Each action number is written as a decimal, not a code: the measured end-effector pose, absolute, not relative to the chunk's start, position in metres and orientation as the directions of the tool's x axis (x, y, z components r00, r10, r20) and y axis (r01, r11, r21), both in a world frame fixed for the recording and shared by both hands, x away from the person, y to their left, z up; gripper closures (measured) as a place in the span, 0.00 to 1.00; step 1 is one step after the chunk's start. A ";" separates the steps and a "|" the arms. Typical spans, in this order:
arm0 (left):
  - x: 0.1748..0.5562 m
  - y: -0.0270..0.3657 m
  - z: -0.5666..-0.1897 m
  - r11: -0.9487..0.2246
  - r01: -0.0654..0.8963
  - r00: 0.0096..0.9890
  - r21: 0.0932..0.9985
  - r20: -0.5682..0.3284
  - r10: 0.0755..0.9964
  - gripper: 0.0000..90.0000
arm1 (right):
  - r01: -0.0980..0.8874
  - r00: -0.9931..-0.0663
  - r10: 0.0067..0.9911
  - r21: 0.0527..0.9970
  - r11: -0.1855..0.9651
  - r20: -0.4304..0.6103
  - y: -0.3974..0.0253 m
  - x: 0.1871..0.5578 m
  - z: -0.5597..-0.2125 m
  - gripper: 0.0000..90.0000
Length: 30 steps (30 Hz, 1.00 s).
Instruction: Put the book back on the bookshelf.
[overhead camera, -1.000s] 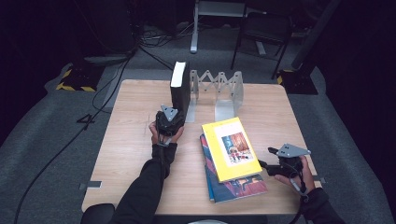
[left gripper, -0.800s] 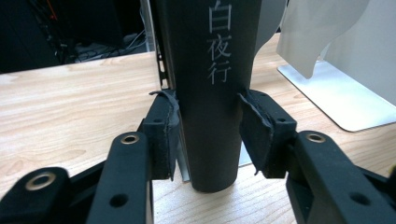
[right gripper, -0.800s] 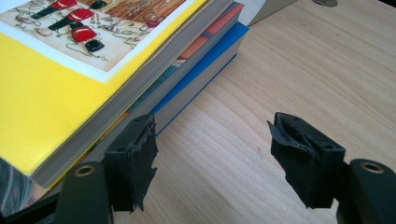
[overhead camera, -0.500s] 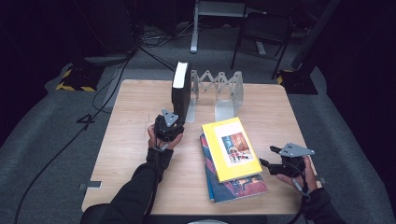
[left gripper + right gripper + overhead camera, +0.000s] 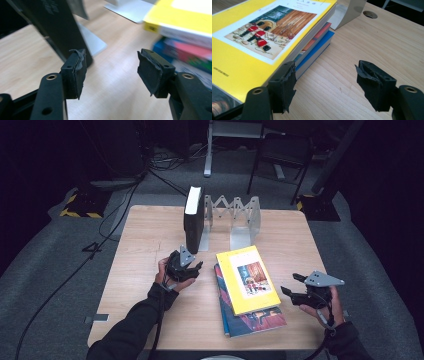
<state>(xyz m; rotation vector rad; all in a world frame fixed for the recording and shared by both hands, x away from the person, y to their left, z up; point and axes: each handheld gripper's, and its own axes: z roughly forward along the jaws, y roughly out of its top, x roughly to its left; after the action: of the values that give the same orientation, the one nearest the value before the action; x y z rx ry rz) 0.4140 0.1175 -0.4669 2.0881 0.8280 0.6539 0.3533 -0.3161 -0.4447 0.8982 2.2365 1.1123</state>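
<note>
A black book point(image 5: 194, 220) stands upright against the left end of a folding metal book rack point(image 5: 234, 214). A yellow book point(image 5: 247, 279) lies on top of a stack with a blue-edged book point(image 5: 256, 320) beneath. My left gripper point(image 5: 192, 268) hovers open just in front of the black book point(image 5: 60, 25), nothing between its jaws point(image 5: 112, 65). My right gripper point(image 5: 292, 285) is open at the right of the stack, low over the table. Its jaws point(image 5: 325, 75) sit beside the yellow book point(image 5: 262, 37) and the blue-edged book point(image 5: 319, 47).
The wooden table point(image 5: 145, 240) has bare room at its left and front. The rack's metal base plate point(image 5: 91, 42) lies by the black book. A cable hole point(image 5: 370, 14) sits in the table past a metal bookend point(image 5: 354, 8). Chairs and cables stand beyond the far edge.
My left gripper has drawn back from the black book toward the person. The right gripper has barely shifted. The books have not moved.
</note>
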 end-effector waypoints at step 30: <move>0.336 0.135 -0.491 -0.674 0.271 0.901 0.688 0.066 0.429 0.35 | 0.296 -0.746 0.659 0.840 0.454 -0.093 -0.301 0.330 -0.432 0.32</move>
<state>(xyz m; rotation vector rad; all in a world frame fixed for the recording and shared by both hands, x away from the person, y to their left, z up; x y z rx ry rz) 0.3365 0.1350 -0.4909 2.3462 0.4980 0.2889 0.3304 -0.3007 -0.4325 0.8042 2.3004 1.2113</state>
